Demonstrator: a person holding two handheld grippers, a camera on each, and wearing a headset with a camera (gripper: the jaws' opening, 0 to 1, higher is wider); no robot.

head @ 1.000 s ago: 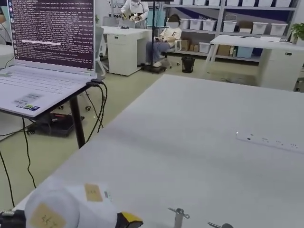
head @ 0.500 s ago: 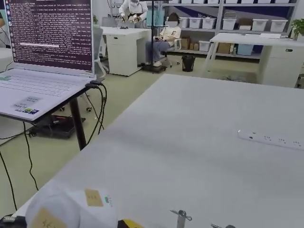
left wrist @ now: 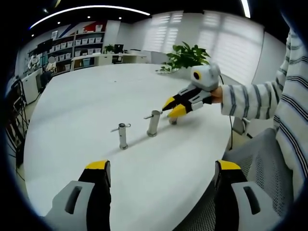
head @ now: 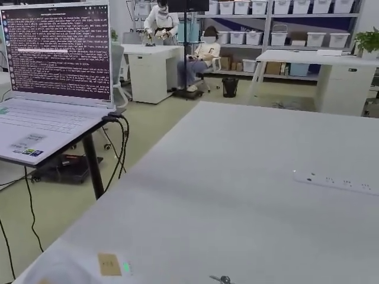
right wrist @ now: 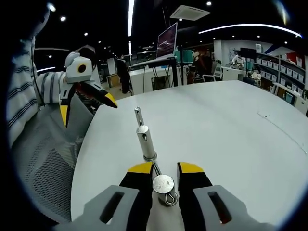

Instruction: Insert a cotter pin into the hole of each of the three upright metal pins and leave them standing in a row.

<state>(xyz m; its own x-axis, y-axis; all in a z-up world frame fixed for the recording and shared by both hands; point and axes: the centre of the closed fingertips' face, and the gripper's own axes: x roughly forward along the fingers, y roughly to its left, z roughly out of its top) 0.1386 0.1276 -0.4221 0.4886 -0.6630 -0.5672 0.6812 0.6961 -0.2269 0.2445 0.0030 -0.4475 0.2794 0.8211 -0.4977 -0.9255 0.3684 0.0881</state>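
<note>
Three upright metal pins stand in a row on the white table (left wrist: 96, 91). In the left gripper view, the first pin (left wrist: 123, 135) and the second pin (left wrist: 154, 122) each carry a cotter pin. My right gripper (left wrist: 174, 107) is at the third pin (left wrist: 172, 120). In the right gripper view, my right gripper (right wrist: 165, 169) is shut on that third pin (right wrist: 163, 184), whose cotter pin loop (right wrist: 169, 198) shows below it. The second pin (right wrist: 145, 140) stands just beyond. My left gripper (left wrist: 162, 166) hangs open, back from the row, and appears as the left gripper (right wrist: 89, 103) past the table edge.
A laptop (head: 56, 65) stands on a side stand at the left. A white power strip (head: 334, 181) lies on the table at the right. A mesh chair (right wrist: 53, 159) is by the table edge. A gripper's white body (head: 89, 269) and a cotter pin top (head: 224, 278) sit at the head view's bottom edge.
The head view has tilted upward, so the gripper body and the pins have slid toward its bottom edge. The pins themselves show no movement.
</note>
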